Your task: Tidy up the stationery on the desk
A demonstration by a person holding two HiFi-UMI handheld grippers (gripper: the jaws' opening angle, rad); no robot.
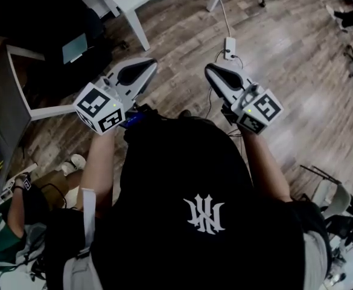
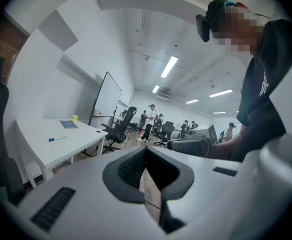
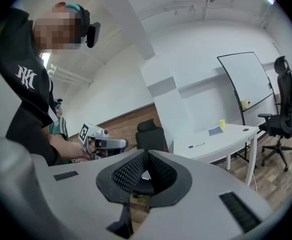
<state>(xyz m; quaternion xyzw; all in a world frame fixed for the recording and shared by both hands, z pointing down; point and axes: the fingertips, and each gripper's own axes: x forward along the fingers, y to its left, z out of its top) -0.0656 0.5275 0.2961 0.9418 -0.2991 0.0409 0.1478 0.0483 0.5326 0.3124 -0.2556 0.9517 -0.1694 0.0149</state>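
The blue pen (image 2: 57, 138) lies on the white desk (image 2: 36, 134), near its front edge. A blue notebook (image 2: 69, 124) lies farther back on the same desk. A small yellow cup (image 2: 75, 118) stands just past the notebook. The pen is apart from the other two. You stand well away from the desk, on the wood floor (image 1: 182, 35).

Your left gripper (image 1: 139, 71) is held out in front of you, up in the air. Its two jaws are pressed together at the tips, and there is nothing between them. Your right gripper (image 1: 215, 72) is held out beside it, and the two do not touch. Its jaws are pressed together too, and it holds nothing. Both grippers are far from the pen.

A whiteboard (image 2: 107, 98) stands behind the desk. A black office chair (image 2: 121, 126) stands by the far end of the desk. Some people (image 2: 149, 121) stand far back in the room. On the floor ahead of you lies a small white box (image 1: 229, 45) with a thin cable on it.
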